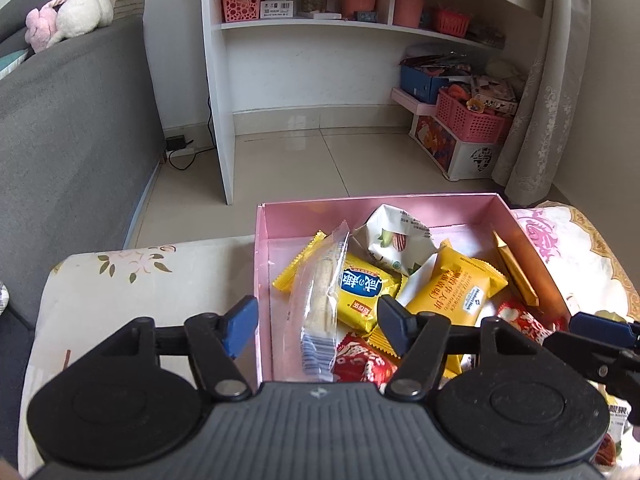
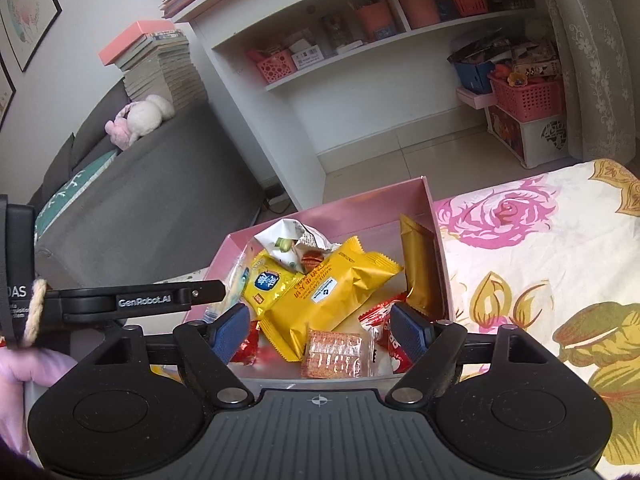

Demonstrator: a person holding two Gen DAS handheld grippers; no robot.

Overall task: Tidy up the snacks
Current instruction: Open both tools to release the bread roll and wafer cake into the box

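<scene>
Both sets of jaws are held apart and empty: the left gripper [image 1: 318,326] straddles the near-left wall of the pink box [image 1: 460,208], the right gripper [image 2: 320,330] hangs over its near edge. The box sits on a floral-covered surface [image 2: 520,248], and the snacks are piled loosely inside. If the left jaws are closed here, the wall may be pinched and the box dragged. The clear biscuit sleeve [image 1: 320,280], propped upright, may topple. Counted: three yellow packets, two red, one gold, one white, one clear sleeve, one orange cracker pack [image 2: 334,354].

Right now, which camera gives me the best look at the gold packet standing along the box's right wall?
The right wrist view: the gold packet shows its broad face inside the pink box. The left wrist view shows only its thin edge.
</scene>
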